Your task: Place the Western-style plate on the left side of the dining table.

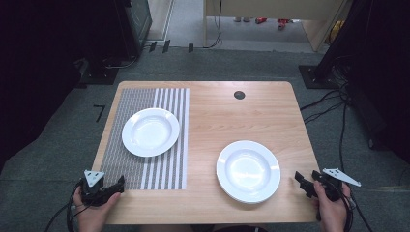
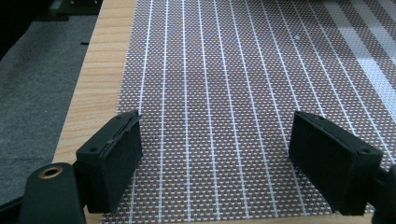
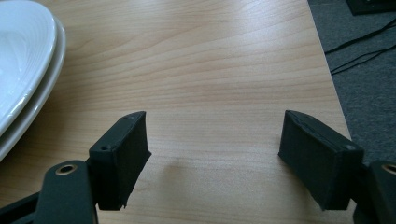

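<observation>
While the left gripper (image 1: 117, 186) hovers with its black jaws spread and empty over the near corner of the woven striped placemat (image 1: 145, 140), a round glossy white plate (image 1: 150, 131) lies on that mat beyond it. Right of the placemat, on bare pale wood of the table (image 1: 227, 116), sits what looks like a stack of two white plates (image 1: 248, 170); just right of it the right gripper (image 1: 300, 181) is also parted, holding nothing.

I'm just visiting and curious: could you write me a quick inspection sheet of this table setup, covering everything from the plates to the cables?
Surface: wooden table, with a striped placemat on its left part.
Job's things: one white plate on the placemat; a stack of white plates on bare wood at right.
Clutter: nothing seen.
Grippers: left gripper open over the placemat; right gripper open over bare wood beside the stack.
Cables: black cables on the floor at right.
Surroundings: grey carpet, dark equipment around.
</observation>
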Motion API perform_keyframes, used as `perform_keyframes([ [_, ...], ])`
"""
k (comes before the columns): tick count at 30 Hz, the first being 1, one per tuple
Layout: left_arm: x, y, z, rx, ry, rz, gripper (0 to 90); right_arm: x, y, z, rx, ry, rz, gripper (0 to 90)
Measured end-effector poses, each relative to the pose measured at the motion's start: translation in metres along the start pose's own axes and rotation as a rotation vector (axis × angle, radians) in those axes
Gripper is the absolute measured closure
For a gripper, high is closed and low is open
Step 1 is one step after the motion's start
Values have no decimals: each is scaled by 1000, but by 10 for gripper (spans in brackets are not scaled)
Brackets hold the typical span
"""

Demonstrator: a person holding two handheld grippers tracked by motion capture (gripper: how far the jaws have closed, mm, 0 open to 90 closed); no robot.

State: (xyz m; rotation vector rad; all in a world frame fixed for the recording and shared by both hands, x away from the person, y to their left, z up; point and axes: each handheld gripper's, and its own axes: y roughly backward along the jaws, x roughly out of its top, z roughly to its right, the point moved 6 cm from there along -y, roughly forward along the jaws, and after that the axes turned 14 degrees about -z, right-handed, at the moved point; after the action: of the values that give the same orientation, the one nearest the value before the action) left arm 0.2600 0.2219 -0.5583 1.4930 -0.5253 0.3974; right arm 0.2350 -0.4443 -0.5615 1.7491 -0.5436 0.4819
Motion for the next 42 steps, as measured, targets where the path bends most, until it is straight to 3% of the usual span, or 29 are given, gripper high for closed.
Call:
perform_keyframes([
  [16, 0, 0, 0, -1, 0, 0, 171, -3, -5, -11, -84, 98, -42, 154],
  [25, 0, 0, 0, -1, -1, 0, 171, -4, -6, -13, -109, 110, -53, 143],
  [29, 0, 0, 0, -1, -1, 0, 171, -4, -8, -16, -150, 142, -70, 125],
  [42, 0, 0, 0, -2, -2, 0, 171, -4, -9, -17, -148, 142, -72, 121],
])
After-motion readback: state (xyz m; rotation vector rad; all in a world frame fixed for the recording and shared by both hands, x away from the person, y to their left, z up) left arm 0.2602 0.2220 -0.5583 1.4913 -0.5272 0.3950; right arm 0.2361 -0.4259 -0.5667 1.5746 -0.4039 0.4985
